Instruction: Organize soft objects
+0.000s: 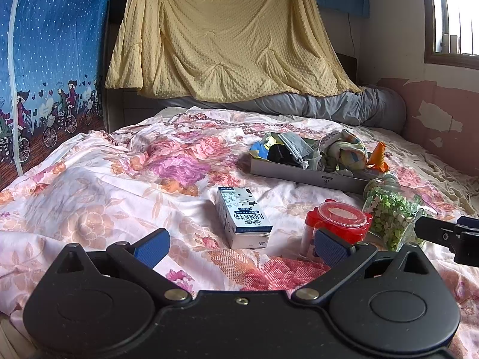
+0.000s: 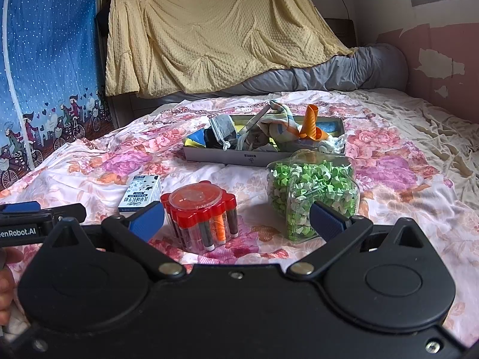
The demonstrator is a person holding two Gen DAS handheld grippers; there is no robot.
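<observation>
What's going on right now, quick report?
Both grippers open, empty: left gripper, right gripper. Soft items piled in the grey tray. Milk carton, red case, star jar in front.

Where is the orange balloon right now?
The orange balloon lies at the right end of the grey tray of soft things, on the bed behind the jar of green stars.

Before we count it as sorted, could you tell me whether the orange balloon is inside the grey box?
Partly in: the orange balloon stands among the cloths in the grey box, its tip rising above the rim.
</observation>
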